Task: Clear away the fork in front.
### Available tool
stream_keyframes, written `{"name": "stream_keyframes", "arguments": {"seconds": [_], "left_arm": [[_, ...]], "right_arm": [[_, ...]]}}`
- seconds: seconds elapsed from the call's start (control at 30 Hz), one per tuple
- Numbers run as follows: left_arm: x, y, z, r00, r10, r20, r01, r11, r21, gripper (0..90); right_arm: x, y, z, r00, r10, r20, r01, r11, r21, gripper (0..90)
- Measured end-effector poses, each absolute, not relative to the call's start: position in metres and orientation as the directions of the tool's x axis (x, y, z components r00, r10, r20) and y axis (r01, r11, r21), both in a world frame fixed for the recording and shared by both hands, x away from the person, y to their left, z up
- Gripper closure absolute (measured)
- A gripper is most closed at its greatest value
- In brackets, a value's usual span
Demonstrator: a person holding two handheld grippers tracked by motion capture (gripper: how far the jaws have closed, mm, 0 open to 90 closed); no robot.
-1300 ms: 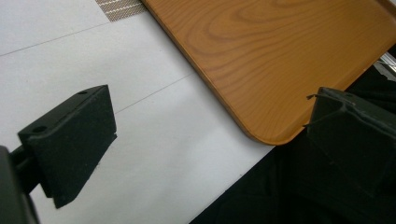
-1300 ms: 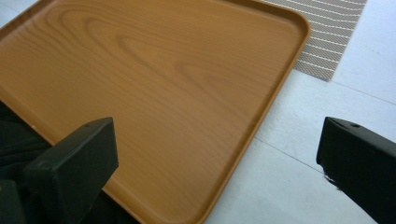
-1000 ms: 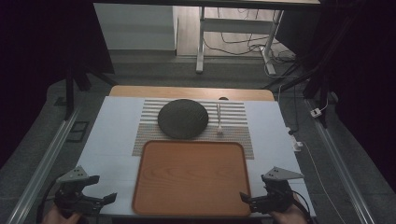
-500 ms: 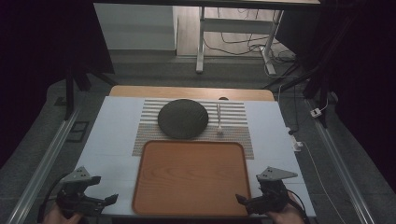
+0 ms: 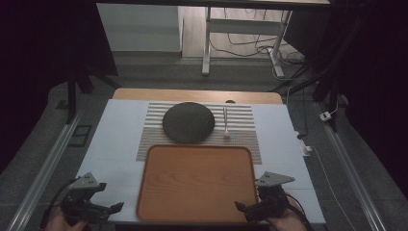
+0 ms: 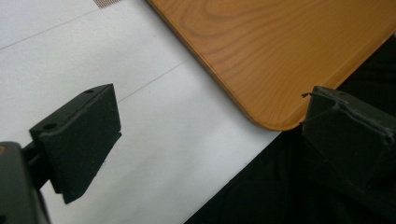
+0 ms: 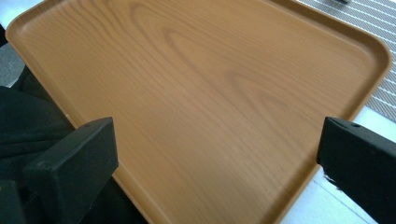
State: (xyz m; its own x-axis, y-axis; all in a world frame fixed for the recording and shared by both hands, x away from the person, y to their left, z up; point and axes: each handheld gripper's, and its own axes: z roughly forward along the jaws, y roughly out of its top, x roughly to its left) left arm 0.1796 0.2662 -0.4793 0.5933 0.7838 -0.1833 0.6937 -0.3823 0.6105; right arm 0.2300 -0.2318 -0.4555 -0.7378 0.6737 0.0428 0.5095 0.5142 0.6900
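A rectangular wooden tray with rounded corners and a low raised rim (image 5: 144,192) lies bare at the near edge of the white surface (image 5: 115,139), its far edge overlapping a striped placemat (image 5: 240,120). On that mat, well beyond the tray, sit a round dark plate (image 5: 188,122) and, just beside it, a small pale spoon (image 5: 225,123).

The left hand-held gripper (image 5: 113,208) waits off the tray's near-left corner with its jaws spread wide and nothing between them; in the left gripper view that rounded corner (image 6: 275,122) sits between the jaws, nearer the right one. The right hand-held gripper (image 5: 240,207) is at the tray's near-right corner, likewise wide open and empty, looking across the tray's grain (image 7: 210,93).

The step in hand looks like taking the tray by both sides. To do it well, each gripper should come in low so one jaw slips under the rim and the other over it, at matching points. Closing both together, then lifting level, would keep the tray from skewing or dragging the mat.
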Motion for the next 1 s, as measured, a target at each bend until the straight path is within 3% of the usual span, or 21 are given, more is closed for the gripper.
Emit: {"name": "stream_keyframes", "arguments": {"seconds": [0.23, 1.0], "left_arm": [[0.179, 0.261, -0.48, 0.619, 0.771, -0.15, 0.68, -0.43, 0.594, 4.9], [0.18, 0.281, -0.478, 0.571, 0.767, -0.292, 0.706, -0.278, 0.651, 1.4]], "right_arm": [[0.232, -0.222, -0.458, -0.756, 0.654, 0.013, 0.48, 0.542, 0.69, 0.0], [0.263, -0.204, -0.464, -0.77, 0.635, -0.063, 0.441, 0.601, 0.667, 0.0]]}}
